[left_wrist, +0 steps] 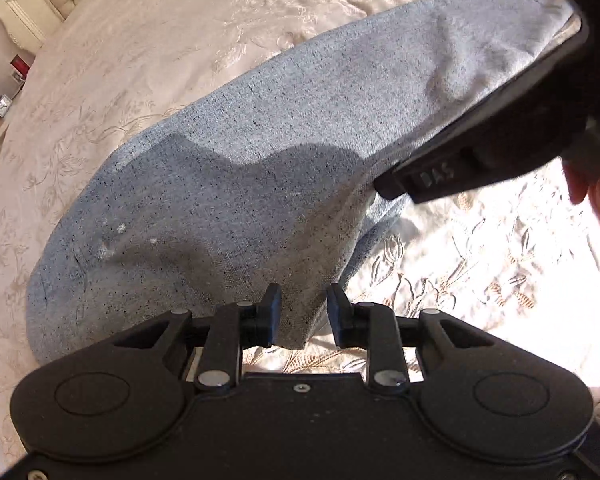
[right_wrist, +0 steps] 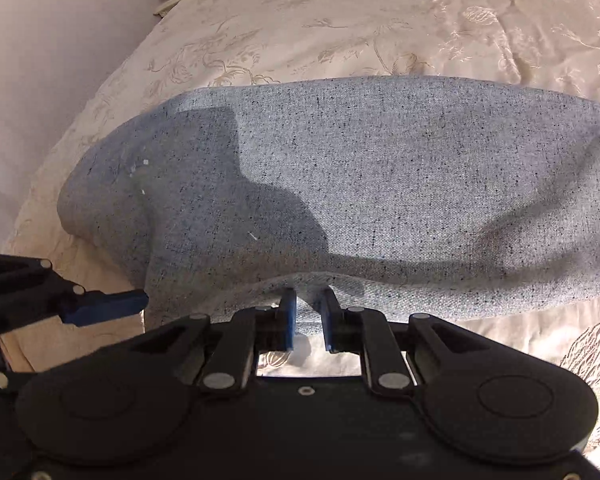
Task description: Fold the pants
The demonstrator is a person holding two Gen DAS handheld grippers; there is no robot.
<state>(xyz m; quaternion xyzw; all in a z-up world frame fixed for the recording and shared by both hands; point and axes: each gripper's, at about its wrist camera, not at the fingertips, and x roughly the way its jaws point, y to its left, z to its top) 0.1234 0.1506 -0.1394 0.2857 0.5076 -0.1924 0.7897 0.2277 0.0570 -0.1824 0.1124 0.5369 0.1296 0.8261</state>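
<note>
The grey pants (right_wrist: 380, 184) lie folded across the bed (right_wrist: 300, 32), on its cream embroidered cover. The left gripper (left_wrist: 303, 314) hangs at their near corner, jaws moderately apart, cloth between but not pinched. The right gripper (right_wrist: 308, 318) sits at the pants' near edge, jaws narrow, gripping no cloth that I can see.
</note>
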